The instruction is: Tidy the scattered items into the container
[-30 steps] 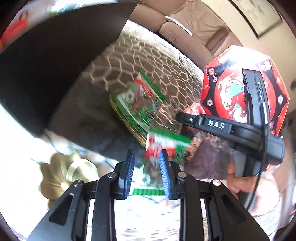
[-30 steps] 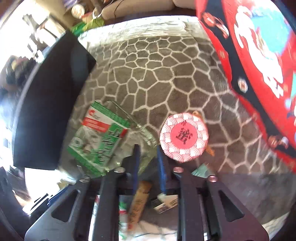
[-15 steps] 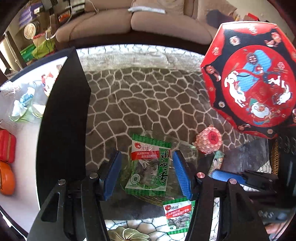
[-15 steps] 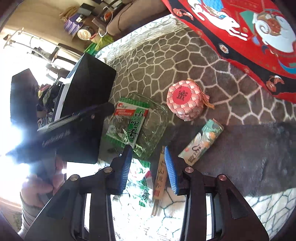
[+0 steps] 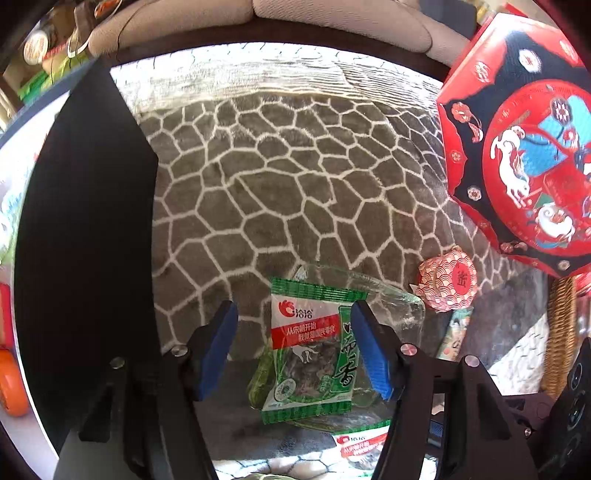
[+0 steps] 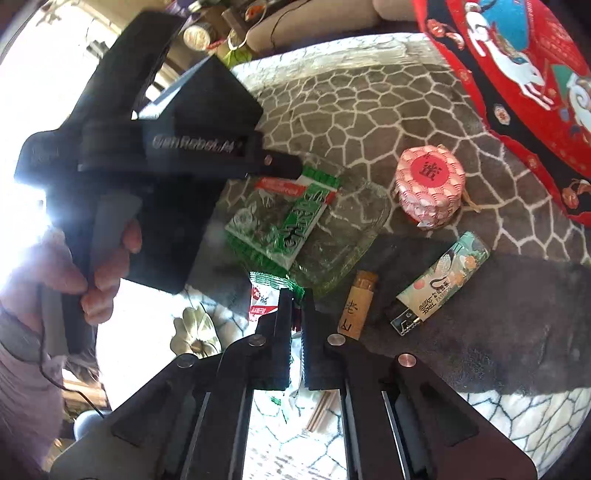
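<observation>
A clear glass dish point(image 5: 402, 306) point(image 6: 354, 236) sits on the grey patterned rug, with a green snack packet point(image 5: 310, 347) point(image 6: 284, 218) lying in it. My left gripper point(image 5: 295, 347) is open and empty, its blue pads either side of that packet, above it. My right gripper point(image 6: 297, 310) is shut on a second green snack packet point(image 6: 264, 295), just in front of the dish; that packet also shows in the left wrist view point(image 5: 358, 443). A round red-and-white paper-wrapped item point(image 6: 428, 184), a chopstick sleeve point(image 6: 358, 306) and a printed tube packet point(image 6: 443, 277) lie on the rug to the right.
A large red octagonal box point(image 5: 524, 147) point(image 6: 517, 74) stands at the right. A black box point(image 5: 85, 240) is at the left. A gold flower-shaped dish point(image 6: 195, 332) lies near the front. A sofa point(image 5: 258, 18) is at the back.
My right gripper has shut on the second green packet in front of the dish. My left gripper has stayed open over the packet in the dish, and sits slightly closer.
</observation>
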